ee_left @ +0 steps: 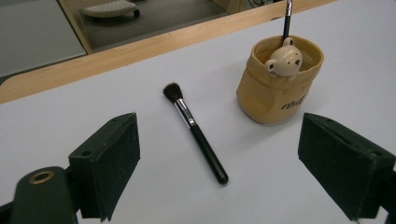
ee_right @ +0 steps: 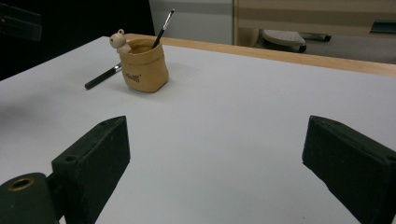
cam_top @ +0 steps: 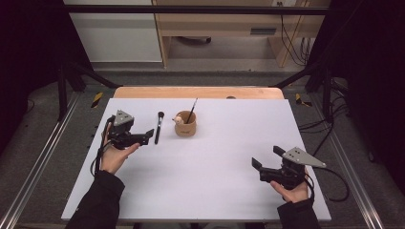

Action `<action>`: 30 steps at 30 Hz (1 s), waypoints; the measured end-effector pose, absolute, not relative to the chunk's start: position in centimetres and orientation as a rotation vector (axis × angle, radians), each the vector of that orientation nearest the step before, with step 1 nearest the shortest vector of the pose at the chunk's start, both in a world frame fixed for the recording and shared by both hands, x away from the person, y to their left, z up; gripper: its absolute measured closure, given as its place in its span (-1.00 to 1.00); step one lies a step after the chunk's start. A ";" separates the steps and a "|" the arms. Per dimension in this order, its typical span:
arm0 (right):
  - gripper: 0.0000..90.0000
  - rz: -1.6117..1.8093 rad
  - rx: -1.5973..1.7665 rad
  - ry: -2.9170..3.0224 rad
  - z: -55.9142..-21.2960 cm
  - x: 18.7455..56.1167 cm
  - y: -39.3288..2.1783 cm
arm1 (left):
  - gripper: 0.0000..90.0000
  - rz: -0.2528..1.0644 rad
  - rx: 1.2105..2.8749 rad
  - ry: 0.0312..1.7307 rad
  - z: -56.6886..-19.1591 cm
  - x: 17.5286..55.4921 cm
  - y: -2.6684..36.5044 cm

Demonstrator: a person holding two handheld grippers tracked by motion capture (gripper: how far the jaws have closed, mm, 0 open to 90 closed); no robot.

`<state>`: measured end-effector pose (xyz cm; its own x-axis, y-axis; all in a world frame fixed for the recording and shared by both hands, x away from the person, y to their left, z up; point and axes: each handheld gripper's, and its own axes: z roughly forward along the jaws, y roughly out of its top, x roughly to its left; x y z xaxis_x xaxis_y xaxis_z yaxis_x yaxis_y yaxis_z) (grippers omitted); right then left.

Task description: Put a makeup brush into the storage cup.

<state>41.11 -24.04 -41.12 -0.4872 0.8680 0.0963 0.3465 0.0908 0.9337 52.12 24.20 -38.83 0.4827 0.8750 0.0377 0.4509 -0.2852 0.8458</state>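
Left tool (ee_left: 219, 154), jaws wide and empty, faces the brush (ee_left: 196, 133) (flat on the bench (cam_top: 215, 171)); a shallow closure risks rolling it toward the cup (ee_left: 279, 81).

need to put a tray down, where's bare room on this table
Bare: the white table between the left gripper and right gripper, and right of the bear cup. Crowded: far left, where the makeup brush lies beside the cup.

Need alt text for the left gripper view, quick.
A black-handled makeup brush lies flat on the white table, between the open jaws of the left gripper. Right of it stands a tan bear-faced pot holding a thin brush.
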 end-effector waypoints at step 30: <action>-0.82 1.391 1.191 1.896 -41.3 41.2 -24.0 | -0.41 0.614 2.155 1.217 -42.7 57.7 21.4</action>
<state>41.22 -23.98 -41.30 -0.4922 0.8649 0.0986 0.3538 0.0953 0.9304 57.67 21.40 -42.68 0.4771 0.8725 0.1059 0.6037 -0.4129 0.6819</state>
